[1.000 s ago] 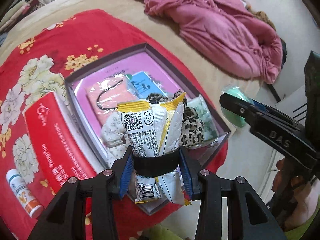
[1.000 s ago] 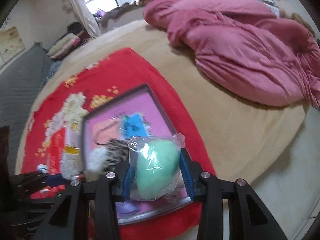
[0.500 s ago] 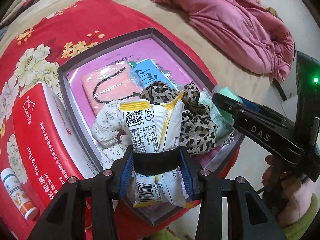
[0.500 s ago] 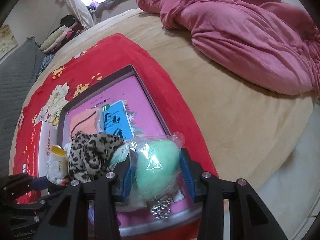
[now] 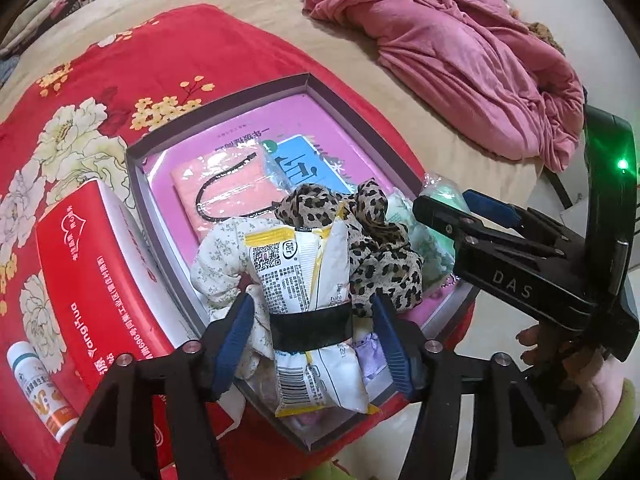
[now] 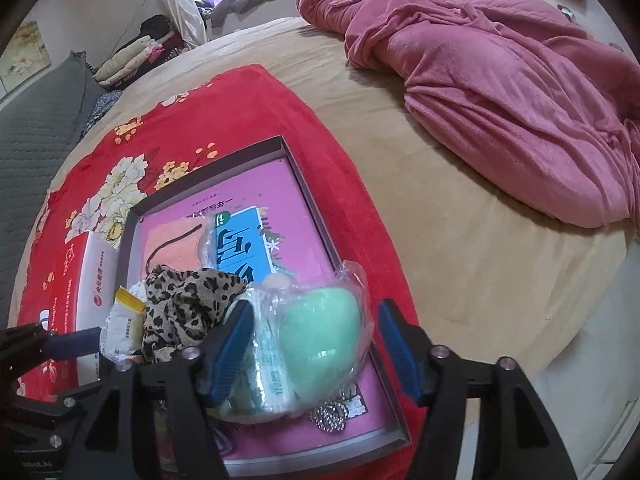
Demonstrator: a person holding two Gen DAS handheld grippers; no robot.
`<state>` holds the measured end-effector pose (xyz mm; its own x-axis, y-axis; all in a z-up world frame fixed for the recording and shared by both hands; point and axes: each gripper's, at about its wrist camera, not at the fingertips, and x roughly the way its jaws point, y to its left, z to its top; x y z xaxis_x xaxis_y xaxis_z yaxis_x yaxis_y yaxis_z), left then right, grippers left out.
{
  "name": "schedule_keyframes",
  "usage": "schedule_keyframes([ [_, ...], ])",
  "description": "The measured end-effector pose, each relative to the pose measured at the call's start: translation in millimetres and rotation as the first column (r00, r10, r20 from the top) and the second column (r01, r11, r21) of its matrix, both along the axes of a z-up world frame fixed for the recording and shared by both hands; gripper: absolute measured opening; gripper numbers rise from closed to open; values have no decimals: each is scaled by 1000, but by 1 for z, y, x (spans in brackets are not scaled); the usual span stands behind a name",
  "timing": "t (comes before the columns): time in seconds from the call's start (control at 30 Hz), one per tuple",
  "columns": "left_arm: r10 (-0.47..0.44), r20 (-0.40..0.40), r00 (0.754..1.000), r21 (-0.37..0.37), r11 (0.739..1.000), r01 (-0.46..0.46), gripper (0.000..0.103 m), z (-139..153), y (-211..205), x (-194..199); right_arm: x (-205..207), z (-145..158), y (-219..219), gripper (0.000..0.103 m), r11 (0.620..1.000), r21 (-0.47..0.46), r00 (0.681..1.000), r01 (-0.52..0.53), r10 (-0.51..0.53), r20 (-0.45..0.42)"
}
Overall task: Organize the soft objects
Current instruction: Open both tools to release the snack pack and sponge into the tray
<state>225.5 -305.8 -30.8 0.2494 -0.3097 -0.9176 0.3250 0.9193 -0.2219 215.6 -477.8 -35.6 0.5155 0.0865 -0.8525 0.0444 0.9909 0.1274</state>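
Note:
A white-and-yellow snack packet (image 5: pixel 308 280) with a black band stands in the near end of the grey, purple-lined box (image 5: pixel 224 98). My left gripper (image 5: pixel 312 340) straddles it with jaws opening, and gaps show between both pads and the packet. A mint-green sponge in a clear bag (image 6: pixel 320 336) rests in the box (image 6: pixel 208 172) at its near right corner. My right gripper (image 6: pixel 314 346) is around the bag, jaws opening and pads off it. A leopard-print cloth (image 5: pixel 384 248) lies between the two items.
The box also holds a floral white cloth (image 5: pixel 220 260), a peach pack with a black hairband (image 5: pixel 224 192) and a blue booklet (image 5: pixel 308 164). A red tissue box (image 5: pixel 92 264) and a white bottle (image 5: pixel 36 392) lie to its left. A pink blanket (image 6: pixel 500 80) is heaped beyond.
Both grippers came down over the box with their items, then opened. The snack packet and the bagged green sponge now rest in the box, released.

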Motion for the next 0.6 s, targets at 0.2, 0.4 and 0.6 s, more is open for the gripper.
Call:
schedule_keyframes([
  [0.2,-3,19,1000,-13,1000,3,68,10,3,-5,-9,9,0,68,1000,-20,1000,6,-5,27],
  [0.4,-9,61,998,-21,1000,10,74,27,6,-13,-32,49,7,68,998,-54,994,16,-9,110],
  [0.6,-13,119,993,-27,999,17,75,51,16,-34,-65,86,24,73,995,-95,989,36,-22,145],
])
